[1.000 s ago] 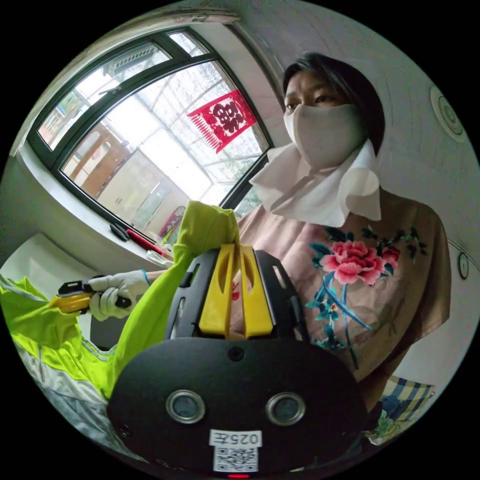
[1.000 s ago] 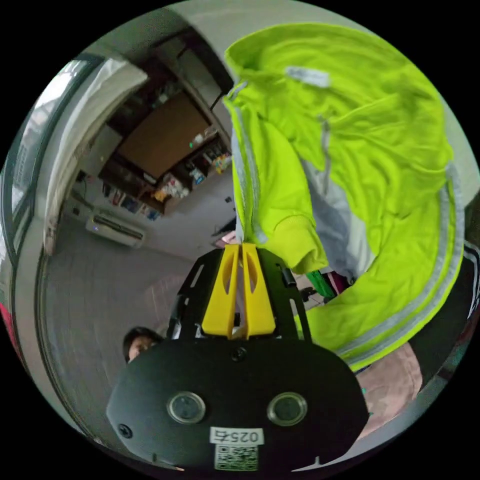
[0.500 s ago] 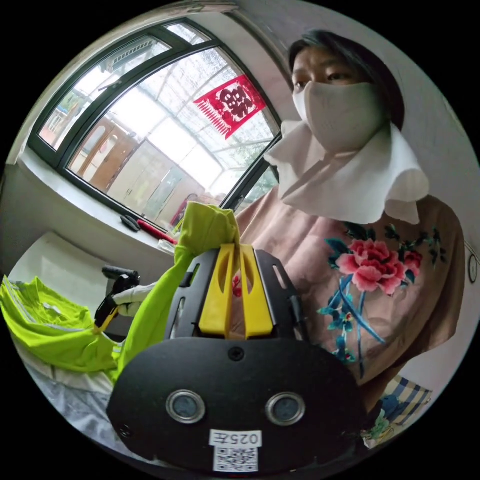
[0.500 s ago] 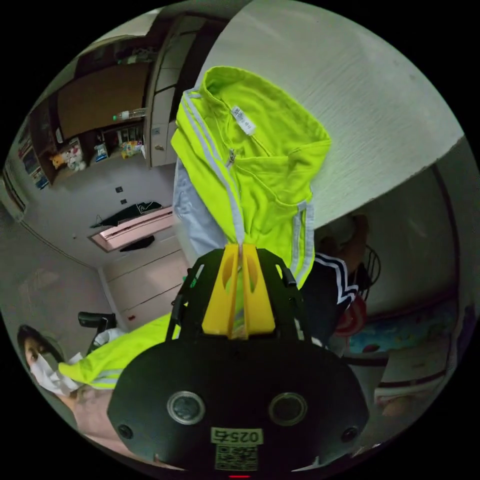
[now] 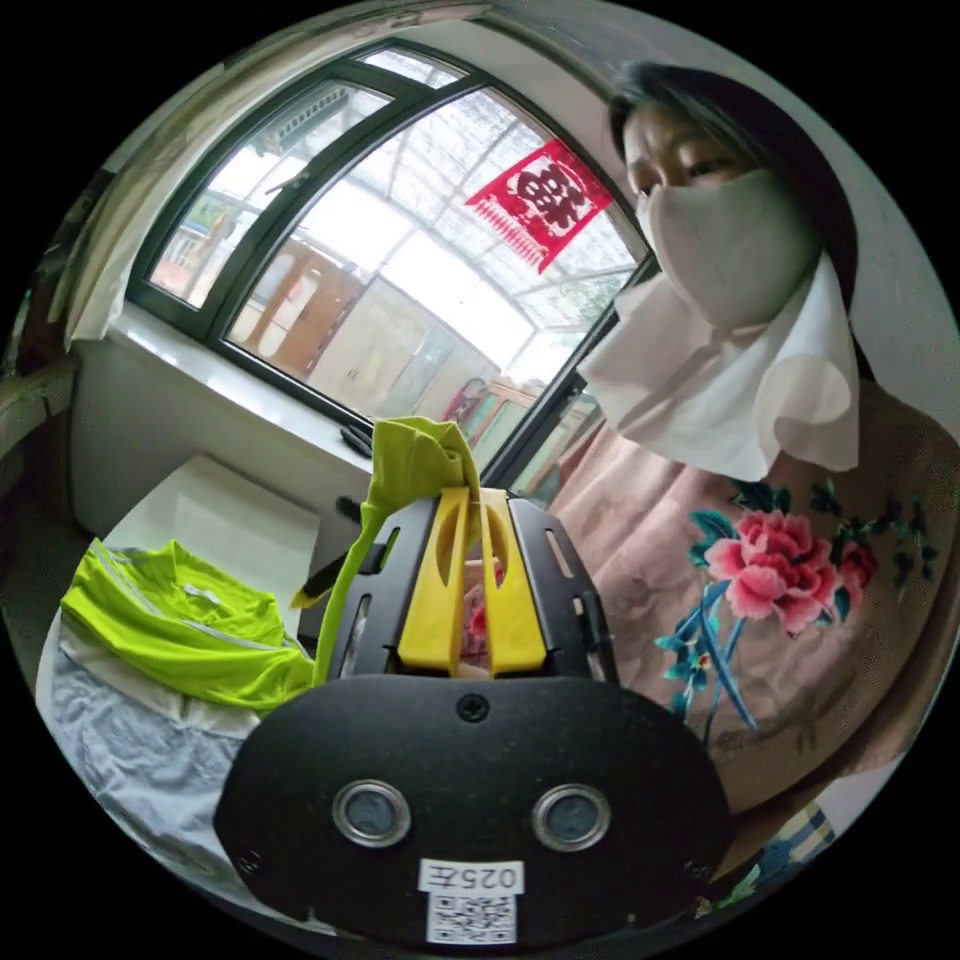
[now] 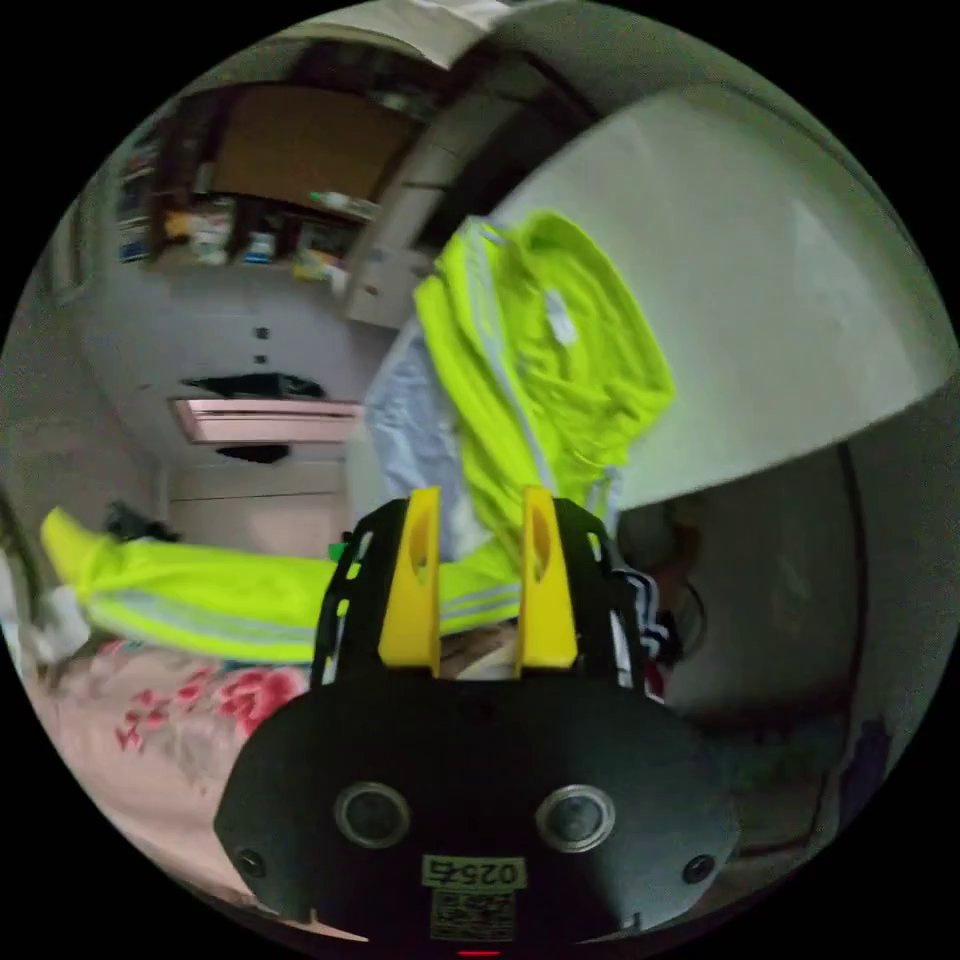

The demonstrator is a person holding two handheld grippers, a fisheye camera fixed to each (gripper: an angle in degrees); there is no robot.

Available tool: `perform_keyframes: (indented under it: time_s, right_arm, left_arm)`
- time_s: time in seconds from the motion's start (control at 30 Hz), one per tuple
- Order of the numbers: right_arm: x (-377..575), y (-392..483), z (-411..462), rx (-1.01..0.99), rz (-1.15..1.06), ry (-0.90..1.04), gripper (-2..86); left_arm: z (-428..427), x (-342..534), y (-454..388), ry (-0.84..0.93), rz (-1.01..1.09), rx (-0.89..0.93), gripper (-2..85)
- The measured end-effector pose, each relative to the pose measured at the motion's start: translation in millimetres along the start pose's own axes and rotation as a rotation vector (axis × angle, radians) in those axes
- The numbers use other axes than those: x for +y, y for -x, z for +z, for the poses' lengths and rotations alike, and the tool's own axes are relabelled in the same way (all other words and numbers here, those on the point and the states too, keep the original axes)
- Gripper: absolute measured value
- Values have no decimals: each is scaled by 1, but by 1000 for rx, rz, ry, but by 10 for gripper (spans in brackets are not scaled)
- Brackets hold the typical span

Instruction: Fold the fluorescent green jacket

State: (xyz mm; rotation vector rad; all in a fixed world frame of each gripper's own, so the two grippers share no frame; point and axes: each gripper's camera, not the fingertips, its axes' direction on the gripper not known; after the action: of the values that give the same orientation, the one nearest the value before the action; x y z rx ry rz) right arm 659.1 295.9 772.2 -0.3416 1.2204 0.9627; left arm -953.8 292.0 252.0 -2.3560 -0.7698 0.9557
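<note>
On the white table (image 5: pixel 215 505), the green jacket (image 5: pixel 180 625) lies bunched with its grey lining showing. One sleeve (image 6: pixel 230 600) stretches off it; the left gripper (image 5: pixel 467 497) has its fingers clamped on the cuff (image 5: pixel 420 455), in front of the person (image 5: pixel 780 600). The right gripper (image 6: pixel 478 500) hangs just off the jacket, fingers apart, holding nothing.
</note>
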Motion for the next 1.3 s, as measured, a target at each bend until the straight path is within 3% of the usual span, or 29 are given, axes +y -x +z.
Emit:
perform_keyframes:
  time_s: [0.2, 0.33, 0.47, 0.73, 0.9, 1.03, 1.2, 1.3]
  right_arm:
    - [43, 61, -54, -763, -473, -138, 226]
    - [50, 101, -45, -773, -697, 25, 225]
    - [74, 142, -36, -761, -866, 167, 115]
    - [118, 133, -58, -579, -842, 25, 24]
    - [141, 146, -64, -642, -930, 36, -3]
    - [150, 150, -74, -709, -995, 72, -5]
    - [156, 154, -70, -827, -1072, 158, -4]
    - [155, 159, -60, -835, -1092, 215, -2]
  left_arm:
    - [-4, -3, 8, -9, 33, 86, -16]
    - [0, -5, 2, 17, 35, 72, -16]
    - [1, -4, -4, 9, 26, 58, -16]
    - [-14, 10, -29, -57, 23, -138, -6]
    - [-36, 23, -57, -143, 117, -277, 154]
    - [-62, 41, -79, -254, 233, -418, 159]
    - [-36, 25, -54, -133, 277, -139, 154]
    - [-18, 14, -47, -121, 314, -76, 128]
